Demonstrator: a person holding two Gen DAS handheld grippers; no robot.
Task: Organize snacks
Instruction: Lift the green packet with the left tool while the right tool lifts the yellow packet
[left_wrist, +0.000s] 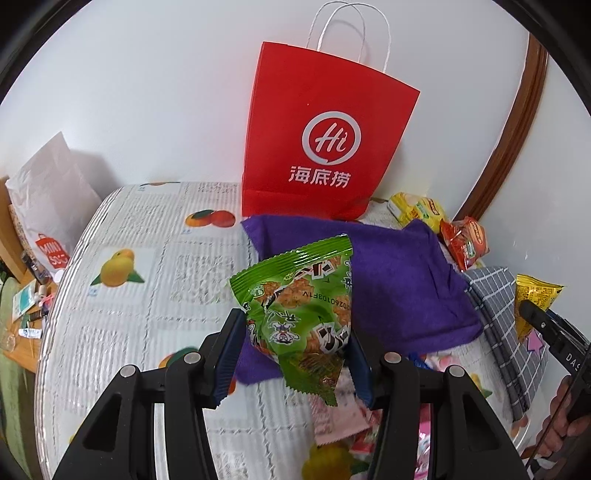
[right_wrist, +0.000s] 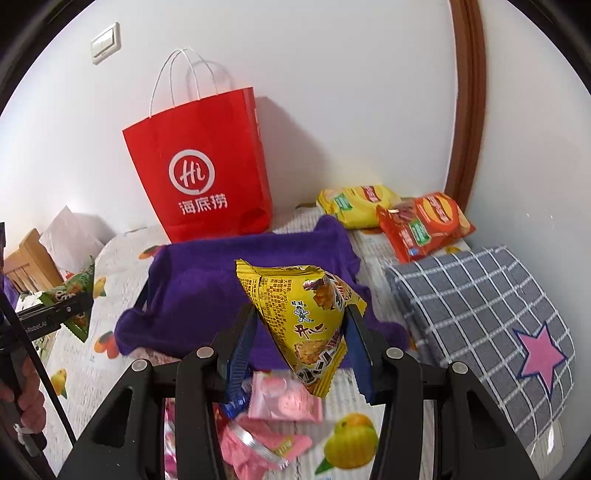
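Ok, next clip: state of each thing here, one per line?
green snack packet: held off the table in the left gripper
yellow snack packet: held off the table in the right gripper
red paper bag: upright against the wall, handles up
purple towel: spread out, rumpled
checked cloth: folded
pink packets: lying loose on the table

The left wrist view looks forward and down along its fingers from close above the table (left_wrist: 122, 306), facing the far wall and the red paper bag (left_wrist: 325, 147) almost straight on. The right wrist view sits further right, equally near, facing the same wall with that bag (right_wrist: 199, 170) off to its left. Both share the bag, the purple cloth (left_wrist: 399, 280) (right_wrist: 229, 280) and the checked cloth (left_wrist: 498, 306) (right_wrist: 480, 317).
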